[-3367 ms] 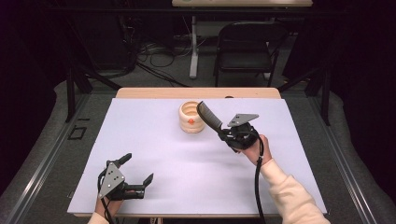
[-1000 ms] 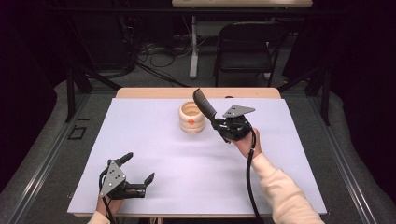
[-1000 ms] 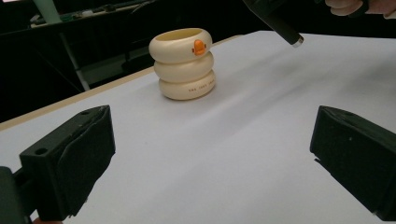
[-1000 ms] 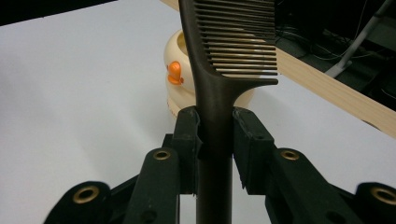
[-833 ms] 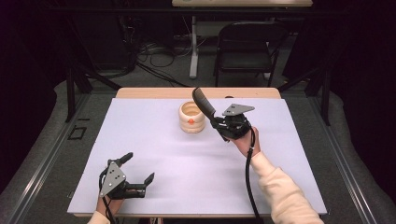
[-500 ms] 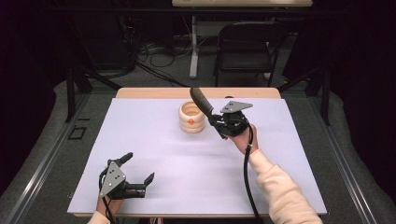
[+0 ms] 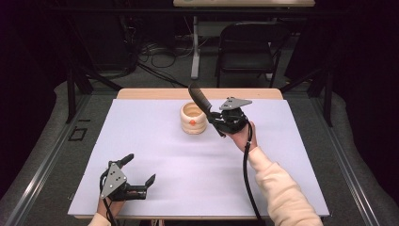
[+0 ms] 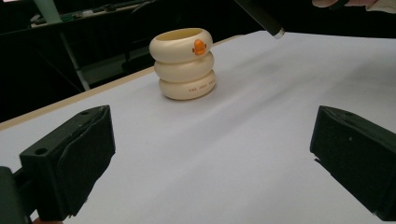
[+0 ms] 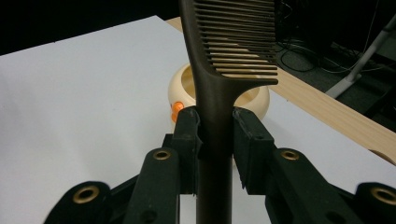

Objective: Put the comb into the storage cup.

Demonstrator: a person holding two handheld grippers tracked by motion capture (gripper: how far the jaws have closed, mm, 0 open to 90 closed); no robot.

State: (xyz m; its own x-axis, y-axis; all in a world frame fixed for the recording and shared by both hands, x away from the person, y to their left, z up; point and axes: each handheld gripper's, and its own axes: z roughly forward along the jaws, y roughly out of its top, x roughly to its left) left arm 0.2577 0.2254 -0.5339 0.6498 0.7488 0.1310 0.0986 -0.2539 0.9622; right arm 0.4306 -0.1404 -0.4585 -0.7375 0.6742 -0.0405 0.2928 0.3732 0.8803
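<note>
A cream ribbed holder (image 7: 193,118) with an orange mark stands on the white sheet at the back middle; it also rises ahead in the left gripper view (image 8: 183,63). My right gripper (image 7: 215,118) is shut on the handle of a dark comb (image 9: 231,42), whose toothed end (image 7: 198,98) tilts up over the holder's right rim. In the right gripper view the jaws clamp the handle, and the holder (image 9: 254,99) lies just behind them. My left gripper (image 7: 139,175) rests open near the front left edge, its pads (image 8: 74,156) wide apart with nothing between them.
The white sheet (image 7: 155,150) covers a wooden table (image 7: 141,93) whose far edge shows bare. A dark chair (image 7: 249,44), cables and a stand sit on the floor beyond. The right gripper's cable (image 7: 247,174) trails along the sleeve.
My right gripper has carried the comb up and to the left, from beside the holder until its toothed end hangs over the rim. The left gripper has stayed still.
</note>
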